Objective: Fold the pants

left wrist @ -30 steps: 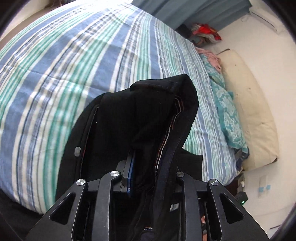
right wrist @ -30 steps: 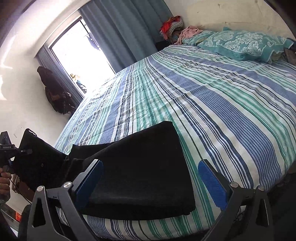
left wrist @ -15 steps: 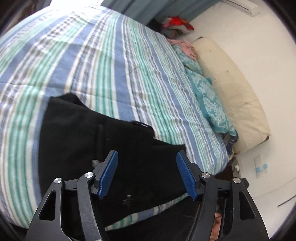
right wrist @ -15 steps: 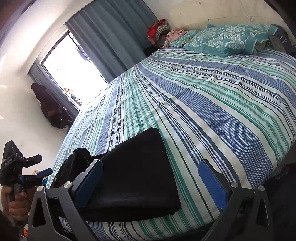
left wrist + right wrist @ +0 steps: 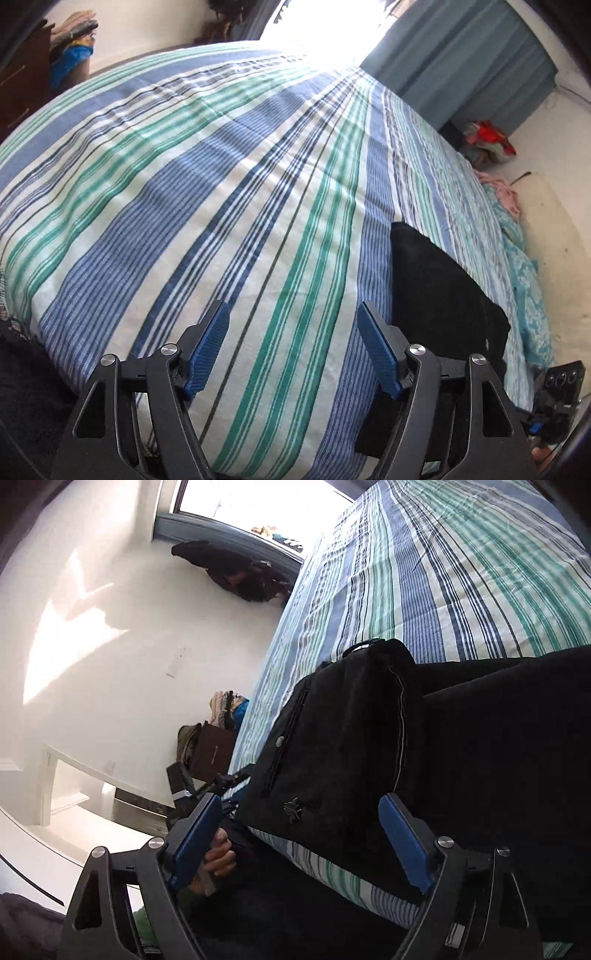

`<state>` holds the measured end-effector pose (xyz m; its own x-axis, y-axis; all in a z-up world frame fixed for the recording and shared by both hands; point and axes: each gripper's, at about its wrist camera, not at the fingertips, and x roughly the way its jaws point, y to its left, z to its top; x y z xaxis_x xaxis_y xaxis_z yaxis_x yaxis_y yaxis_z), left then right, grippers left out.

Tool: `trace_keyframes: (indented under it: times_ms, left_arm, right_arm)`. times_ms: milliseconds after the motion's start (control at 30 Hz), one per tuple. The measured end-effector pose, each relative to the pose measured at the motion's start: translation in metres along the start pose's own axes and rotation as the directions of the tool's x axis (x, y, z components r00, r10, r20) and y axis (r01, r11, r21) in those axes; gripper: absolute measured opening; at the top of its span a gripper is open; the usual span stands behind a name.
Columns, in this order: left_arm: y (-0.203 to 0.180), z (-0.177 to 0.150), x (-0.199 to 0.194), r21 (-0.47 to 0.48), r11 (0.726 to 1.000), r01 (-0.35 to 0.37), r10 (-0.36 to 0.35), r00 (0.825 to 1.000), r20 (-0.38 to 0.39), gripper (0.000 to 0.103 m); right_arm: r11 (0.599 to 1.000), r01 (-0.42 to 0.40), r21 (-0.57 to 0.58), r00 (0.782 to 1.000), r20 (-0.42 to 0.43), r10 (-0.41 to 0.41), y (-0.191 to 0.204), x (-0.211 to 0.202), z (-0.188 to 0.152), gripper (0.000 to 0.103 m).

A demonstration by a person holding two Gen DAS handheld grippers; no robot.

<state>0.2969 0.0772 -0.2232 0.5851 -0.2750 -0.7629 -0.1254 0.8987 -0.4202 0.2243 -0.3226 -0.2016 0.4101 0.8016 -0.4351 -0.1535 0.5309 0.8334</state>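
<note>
Now: pants (image 5: 461, 746) folded on bed (image 5: 221, 184), nearer my right gripper (image 5: 299, 843), closing, empty; left gripper (image 5: 291, 350) spread, empty.

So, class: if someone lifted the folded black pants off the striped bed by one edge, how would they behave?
The black pants would probably droop and unfold, being soft layered cloth. They look light, barely denting the bedspread.

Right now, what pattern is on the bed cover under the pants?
The bed cover is striped blue, teal-green and white, clearest in the left wrist view; the pants are plain black.
</note>
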Motion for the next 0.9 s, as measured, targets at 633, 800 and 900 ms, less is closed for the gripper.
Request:
trace_keyframes:
  times_ms: [633, 800, 900]
  left_arm:
    - [0.002, 0.001, 0.012, -0.009, 1.0, -0.026, 0.026, 0.999, -0.022, 0.075]
    - [0.015, 0.002, 0.008, -0.054, 0.998, -0.025, 0.024, 1.0, -0.017, 0.075]
    - [0.021, 0.004, 0.008, -0.088, 0.996, -0.016, 0.014, 1.0, -0.017, 0.075]
  right_arm:
    - [0.992, 0.048, 0.114, 0.982, -0.184, -0.026, -0.016, 0.061, 0.004, 0.053]
    - [0.986, 0.163, -0.028, 0.979, -0.117, -0.166, 0.021, 0.049, 0.01, 0.018]
    - [0.964, 0.198, -0.177, 0.974, -0.073, -0.213, 0.069, 0.031, 0.02, 0.017]
